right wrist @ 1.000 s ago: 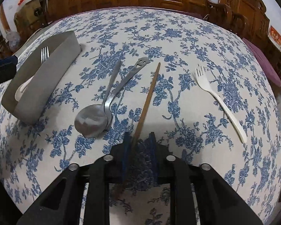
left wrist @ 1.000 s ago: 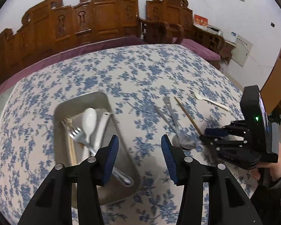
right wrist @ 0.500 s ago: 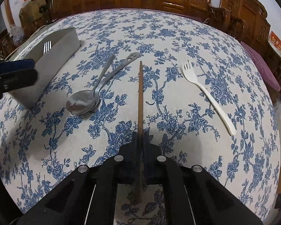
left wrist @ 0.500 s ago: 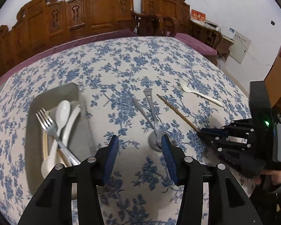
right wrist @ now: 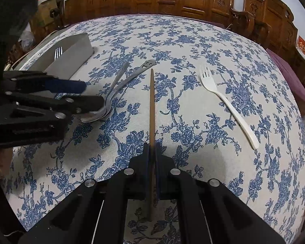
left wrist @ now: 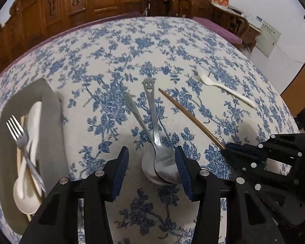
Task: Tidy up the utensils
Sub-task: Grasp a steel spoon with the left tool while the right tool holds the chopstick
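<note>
Two metal spoons [left wrist: 158, 162] lie crossed on the flowered cloth, one with a smiley-face handle [left wrist: 148, 85]. My left gripper [left wrist: 151, 172] is open and low over them, and their bowls lie between its blue pads [left wrist: 120, 170], nearer the right one. In the right wrist view it [right wrist: 91, 94] reaches in from the left over the spoons [right wrist: 113, 93]. My right gripper [right wrist: 151, 148] is shut on a brown chopstick [right wrist: 151, 101] that points straight away from it. The left wrist view shows it [left wrist: 229, 148] holding the chopstick's [left wrist: 189, 113] near end.
A metal tray [left wrist: 50, 122] at the left holds a metal fork [left wrist: 20, 136], a white spoon [left wrist: 33, 122] and wooden chopsticks. A white plastic fork [right wrist: 223, 99] lies on the cloth to the right. Carved wooden chairs ring the table's far side.
My left gripper moved right from above the tray and sank over the two spoons. The right gripper closed on the chopstick, which swung straight in line with it.
</note>
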`<move>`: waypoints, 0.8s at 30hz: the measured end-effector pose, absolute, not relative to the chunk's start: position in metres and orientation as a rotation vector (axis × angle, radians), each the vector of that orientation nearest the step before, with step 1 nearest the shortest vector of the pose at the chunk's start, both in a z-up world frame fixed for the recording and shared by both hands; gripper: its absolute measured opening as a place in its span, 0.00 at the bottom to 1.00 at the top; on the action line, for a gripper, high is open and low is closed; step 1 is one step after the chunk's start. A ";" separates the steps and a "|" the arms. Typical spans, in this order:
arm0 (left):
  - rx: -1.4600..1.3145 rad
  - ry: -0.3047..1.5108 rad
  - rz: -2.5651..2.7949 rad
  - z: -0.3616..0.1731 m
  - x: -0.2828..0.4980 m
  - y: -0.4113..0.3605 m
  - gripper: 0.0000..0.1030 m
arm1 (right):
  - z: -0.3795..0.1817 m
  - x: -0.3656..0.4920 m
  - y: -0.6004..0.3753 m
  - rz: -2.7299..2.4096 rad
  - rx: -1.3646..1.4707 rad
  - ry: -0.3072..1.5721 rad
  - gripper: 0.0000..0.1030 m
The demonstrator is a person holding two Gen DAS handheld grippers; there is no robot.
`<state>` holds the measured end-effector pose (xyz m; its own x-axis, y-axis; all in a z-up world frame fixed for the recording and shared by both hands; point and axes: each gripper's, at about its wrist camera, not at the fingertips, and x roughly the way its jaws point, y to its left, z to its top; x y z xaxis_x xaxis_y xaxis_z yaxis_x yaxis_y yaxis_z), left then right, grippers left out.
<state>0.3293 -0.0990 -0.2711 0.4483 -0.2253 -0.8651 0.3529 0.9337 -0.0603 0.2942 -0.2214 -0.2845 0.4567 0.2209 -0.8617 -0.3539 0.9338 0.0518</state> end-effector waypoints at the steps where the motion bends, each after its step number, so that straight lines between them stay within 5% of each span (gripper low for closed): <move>1: 0.148 1.055 -0.349 -0.274 0.330 -0.101 0.44 | -0.284 0.294 -0.221 0.356 -0.141 1.038 0.06; 11: 0.090 1.091 -0.336 -0.278 0.326 -0.089 0.42 | -0.284 0.294 -0.221 0.349 -0.134 1.037 0.06; 24: 0.049 1.110 -0.345 -0.276 0.312 -0.082 0.20 | -0.284 0.294 -0.219 0.335 -0.147 1.046 0.06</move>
<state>0.3125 -0.0824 -0.2762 0.3977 -0.2481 -0.8833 0.2964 0.9459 -0.1322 0.2945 -0.2193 -0.2842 0.4564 0.2011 -0.8668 -0.3395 0.9398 0.0392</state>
